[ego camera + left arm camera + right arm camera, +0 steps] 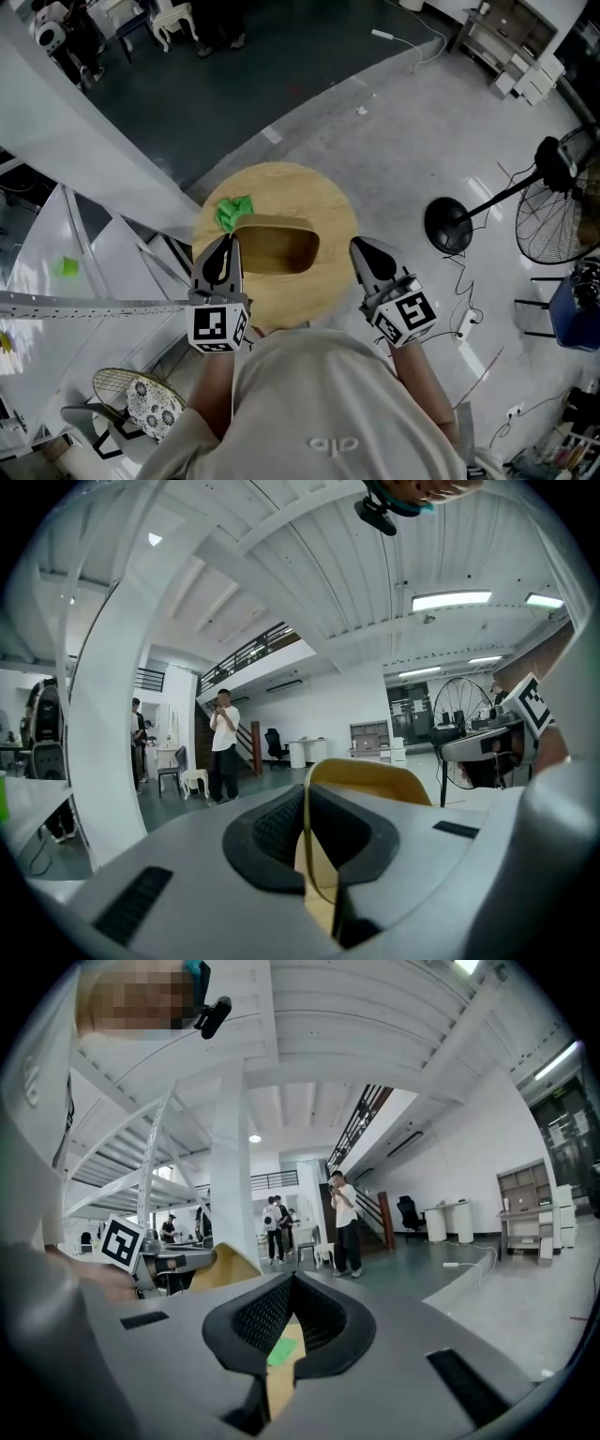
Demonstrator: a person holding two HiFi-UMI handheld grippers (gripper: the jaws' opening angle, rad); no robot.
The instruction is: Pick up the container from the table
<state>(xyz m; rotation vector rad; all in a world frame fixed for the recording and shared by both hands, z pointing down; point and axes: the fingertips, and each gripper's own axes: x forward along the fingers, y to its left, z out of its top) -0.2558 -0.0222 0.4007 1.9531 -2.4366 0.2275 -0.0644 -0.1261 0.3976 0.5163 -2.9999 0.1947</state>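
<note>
Head view. Round wooden worktop (319,202) straight below. The container (277,248), an oblong wooden bowl, hangs crosswise between the two tools. Left tongs (228,242) are at its left end and right tongs (358,246) at its right. A green scrap (234,211) sits by the bowl's far-left corner; cannot tell if it touches. The near edge of the worktop is close to the person's body. White slanted beams (112,150) crowd the left side. The floor ahead and to the right is open, with a fan base (448,225) and loose cables well apart.

Left gripper view. Left tongs (307,803) are pressed together on the container's (361,778) thin wall, and the rim arches just past the tips. The view runs level across the hall and shows no worktop. People stand far off.

Right gripper view. Right tongs (292,1288) appear to be pinching the container's (277,1387) other wall, with a narrow wooden strip between the pads. The green scrap (281,1349) shows through the gap. The bowl's far end is visible beside the other tool.

Progress, judged: the grasp is made at both ends. The bowl looks already raised, though its clearance from the worktop cannot be read. What is left is to carry it clear and keep it level. The room above is free; take care on the left by the beams.
</note>
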